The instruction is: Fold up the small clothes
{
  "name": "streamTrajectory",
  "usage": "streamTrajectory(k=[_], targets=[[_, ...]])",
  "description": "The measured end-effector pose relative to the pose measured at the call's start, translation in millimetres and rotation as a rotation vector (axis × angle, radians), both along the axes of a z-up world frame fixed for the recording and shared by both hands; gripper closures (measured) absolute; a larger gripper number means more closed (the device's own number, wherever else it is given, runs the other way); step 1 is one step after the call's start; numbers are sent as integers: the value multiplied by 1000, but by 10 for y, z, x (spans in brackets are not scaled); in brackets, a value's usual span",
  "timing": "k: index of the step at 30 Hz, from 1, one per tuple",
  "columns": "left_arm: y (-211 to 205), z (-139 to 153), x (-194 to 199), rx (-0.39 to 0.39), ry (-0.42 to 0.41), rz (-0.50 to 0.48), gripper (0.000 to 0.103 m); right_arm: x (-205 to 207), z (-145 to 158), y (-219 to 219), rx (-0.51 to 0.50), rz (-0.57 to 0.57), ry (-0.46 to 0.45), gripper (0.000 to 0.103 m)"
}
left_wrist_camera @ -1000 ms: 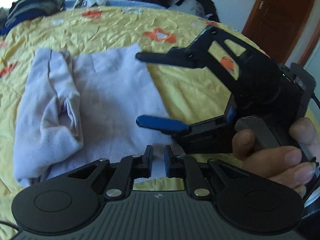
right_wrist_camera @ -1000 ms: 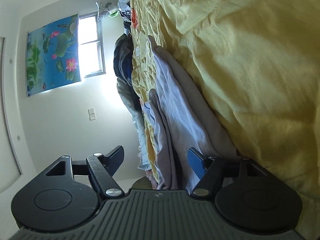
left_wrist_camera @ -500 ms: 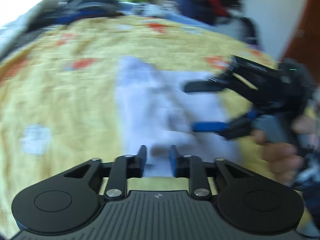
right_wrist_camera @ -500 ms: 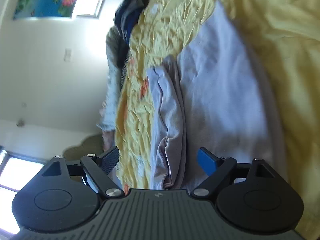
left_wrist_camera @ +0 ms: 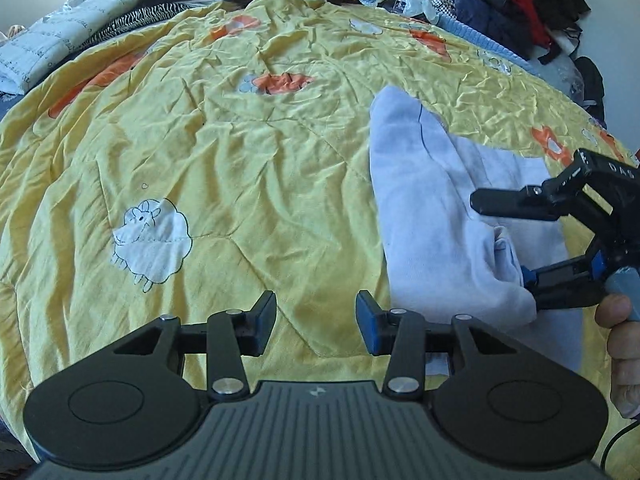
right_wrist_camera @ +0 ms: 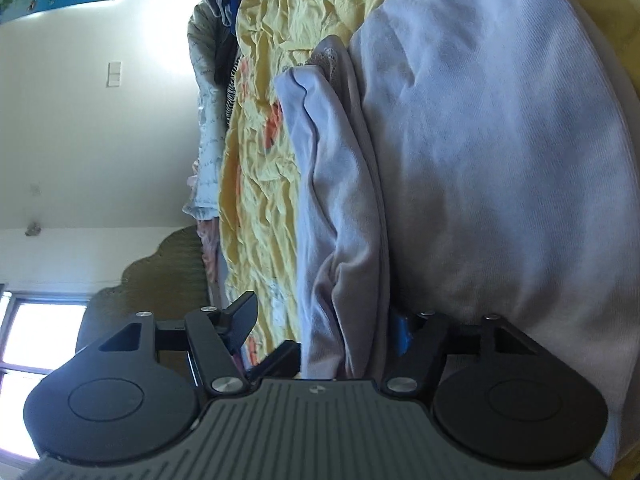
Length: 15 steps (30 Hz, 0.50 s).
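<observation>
A pale lilac garment (left_wrist_camera: 432, 216) lies partly folded on the yellow quilt (left_wrist_camera: 240, 168), at the right of the left wrist view. My left gripper (left_wrist_camera: 316, 322) is open and empty, above bare quilt to the left of the garment. My right gripper (left_wrist_camera: 504, 240) is open, turned on its side, with its fingers above and below the garment's folded edge. In the right wrist view the garment (right_wrist_camera: 480, 160) fills the right side and its folded flap (right_wrist_camera: 340, 208) lies between the open fingers of the right gripper (right_wrist_camera: 324, 326).
The quilt has orange flowers and a white sheep patch (left_wrist_camera: 152, 240). Piles of dark and red clothes (left_wrist_camera: 500, 0) and a white quilted cover (left_wrist_camera: 60, 44) line the far edge of the bed. A wall with a window (right_wrist_camera: 36, 340) shows in the right wrist view.
My left gripper let go of the garment's near edge, opened and swung left over bare quilt. My right gripper moved in so its fingers straddle the garment's folded flap.
</observation>
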<state>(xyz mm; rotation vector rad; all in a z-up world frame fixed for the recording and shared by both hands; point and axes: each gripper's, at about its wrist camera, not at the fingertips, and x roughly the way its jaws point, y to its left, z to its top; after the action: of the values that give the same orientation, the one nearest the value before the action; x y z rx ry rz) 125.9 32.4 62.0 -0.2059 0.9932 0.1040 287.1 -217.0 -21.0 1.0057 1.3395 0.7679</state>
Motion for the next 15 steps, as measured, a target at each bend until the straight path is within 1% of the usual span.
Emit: streamTrajectory(k=[1,2,3,4,5,6,7,10,12,15], targets=[[1,-7,2,-1,4,-2,58,12,-9,-10,6,-7,4,43],[-9,-16,-1,-1,6,-3,56,22,-22,-1,4,-13,11,50],[-8,-22,-1,0,6,-2,53,28,-46,17,-15,-10,16,67],[-5,-21,-2,2,5,-2,50,31,-69,57,-51,7,18,77],[-1,-18,-6,3,4,-1,49,21,-101,104,-80,20,17,84],[7,-13,-11,3,2,0,49,0,-118,133,-94,25,3,87],[19,-10,-15,3,-1,3,49,-23,-106,152,-103,26,-20,87],[69,5,-14,1,-9,24,49,-79,38,187,-128,25,-99,87],[108,89,-25,-23,-53,39,49,-113,189,153,-133,15,-158,87],[92,295,-68,-50,-159,15,48,-231,504,-116,-80,-12,-242,88]])
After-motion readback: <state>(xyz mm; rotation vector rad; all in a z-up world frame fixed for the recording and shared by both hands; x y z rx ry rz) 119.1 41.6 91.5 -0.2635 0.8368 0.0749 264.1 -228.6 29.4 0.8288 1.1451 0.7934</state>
